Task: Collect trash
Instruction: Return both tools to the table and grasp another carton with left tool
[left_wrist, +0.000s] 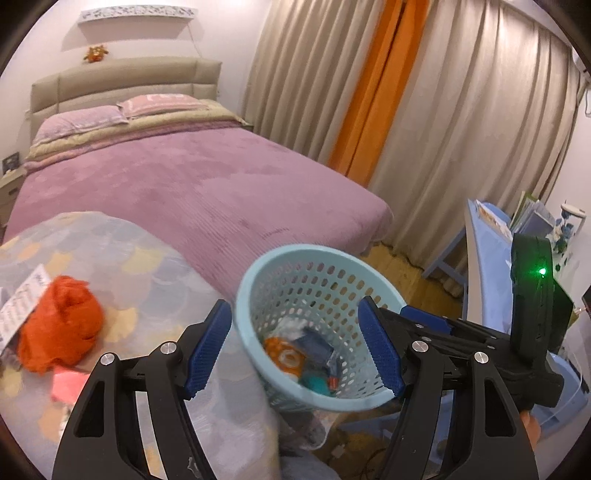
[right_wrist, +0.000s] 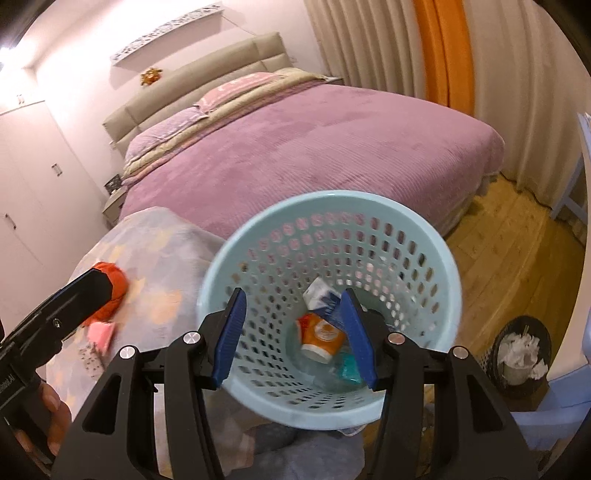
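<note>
I reckon the orange netting ball (left_wrist: 59, 325) is the next bit of trash to take: it looks light, soft and springy, so I'd pinch it through the middle of the bunch, where the mesh should crush and catch on the ribbed pads instead of slipping. It is a crumpled wad of bright orange mesh lying on the patterned blanket (left_wrist: 122, 258), touching a printed paper slip (left_wrist: 20, 306) on its left, with a pink scrap (left_wrist: 68, 384) just beside it below. My left gripper (left_wrist: 295, 350) is spread wide and holds nothing, hanging above the blanket edge and the basket (left_wrist: 258, 280) (pale blue, full of holes). My right gripper (right_wrist: 295, 339) is also wide apart and empty, poised over the basket's mouth. Inside lie an orange paper cup (right_wrist: 321, 336), a blue-and-white carton (right_wrist: 321, 299) and a teal wrapper (right_wrist: 349, 369), so collecting looks partly done
</note>
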